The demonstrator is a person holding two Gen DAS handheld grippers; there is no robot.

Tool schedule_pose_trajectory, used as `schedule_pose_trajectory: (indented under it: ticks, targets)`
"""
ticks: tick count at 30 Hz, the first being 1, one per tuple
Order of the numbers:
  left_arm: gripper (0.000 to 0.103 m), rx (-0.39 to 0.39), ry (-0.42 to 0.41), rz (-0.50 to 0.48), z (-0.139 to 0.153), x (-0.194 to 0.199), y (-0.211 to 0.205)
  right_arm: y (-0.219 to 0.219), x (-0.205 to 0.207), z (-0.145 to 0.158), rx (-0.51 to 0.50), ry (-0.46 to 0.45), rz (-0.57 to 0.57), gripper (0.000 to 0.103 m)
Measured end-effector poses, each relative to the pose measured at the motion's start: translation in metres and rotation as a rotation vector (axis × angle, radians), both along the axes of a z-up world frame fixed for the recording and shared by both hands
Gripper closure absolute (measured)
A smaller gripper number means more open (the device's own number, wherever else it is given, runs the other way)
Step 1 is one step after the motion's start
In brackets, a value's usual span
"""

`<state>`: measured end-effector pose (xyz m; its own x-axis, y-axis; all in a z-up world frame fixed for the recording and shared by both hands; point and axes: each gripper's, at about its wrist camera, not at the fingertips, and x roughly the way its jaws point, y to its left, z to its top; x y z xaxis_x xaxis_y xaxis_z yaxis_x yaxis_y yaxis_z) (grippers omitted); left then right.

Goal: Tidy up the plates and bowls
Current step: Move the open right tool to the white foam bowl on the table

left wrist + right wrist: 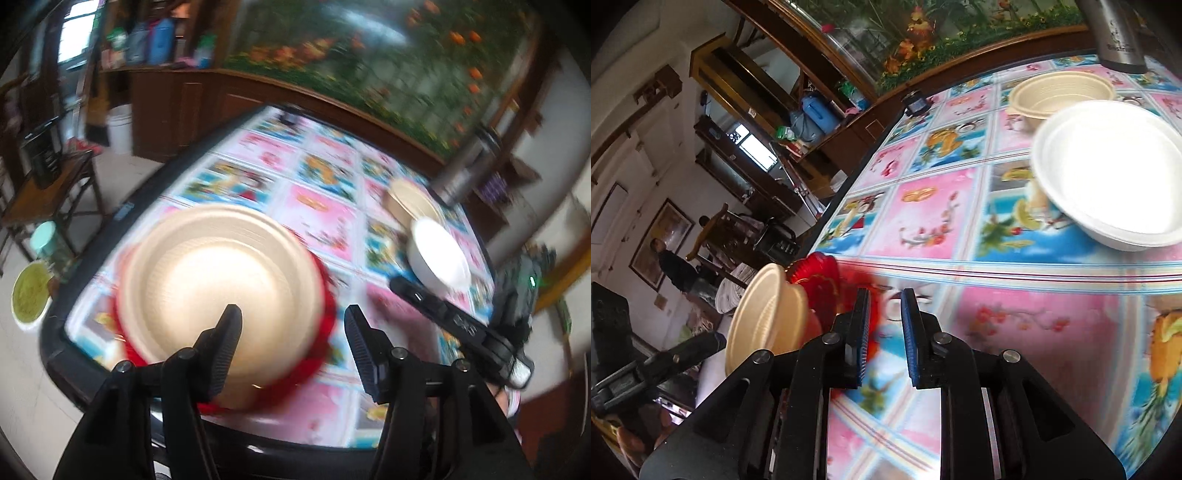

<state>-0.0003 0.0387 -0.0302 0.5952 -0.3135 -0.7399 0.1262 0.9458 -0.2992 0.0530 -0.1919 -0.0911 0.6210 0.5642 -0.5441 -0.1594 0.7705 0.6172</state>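
Left wrist: beige bowl (221, 291) empty, nested on red plate (325, 288), table (317, 206) near edge | white bowl (439, 254) empty, far-right | left gripper (291, 314) half open, holding nothing | right gripper (884, 295) narrow gap, holding nothing

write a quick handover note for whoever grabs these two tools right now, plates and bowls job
Left tool: open, nothing between its fingers, just above the beige bowl.
Right tool: a narrow gap between its fingers, empty, over bare tablecloth.
Things: the beige bowl sits on the red plate at the near table edge. A white bowl and a second beige bowl stand apart on the far side, near a metal kettle.
Done: one bowl on the red plate.
Left: probably gather the two far bowls.
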Motion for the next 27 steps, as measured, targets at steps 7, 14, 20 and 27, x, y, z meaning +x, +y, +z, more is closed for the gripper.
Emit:
schedule_pose_trajectory:
  ticks: [7, 14, 20, 27]
  targets:
    - [0.045, 0.055, 0.071, -0.233, -0.022, -0.010, -0.075, -0.040, -0.014, -0.007, 0.007, -0.026, -0.055, 0.086]
    - [0.045, 0.091, 0.179, -0.332, -0.050, -0.016, -0.112, -0.082, -0.031, -0.002, 0.016, -0.053, -0.135, 0.086]
    - [0.044, 0.119, 0.206, -0.349, -0.057, -0.018, -0.125, -0.121, -0.047, 0.000, 0.039, -0.067, -0.219, 0.086]
    - [0.044, 0.137, 0.229, -0.357, -0.064, -0.012, -0.138, -0.159, -0.057, 0.001, 0.075, -0.069, -0.300, 0.086]
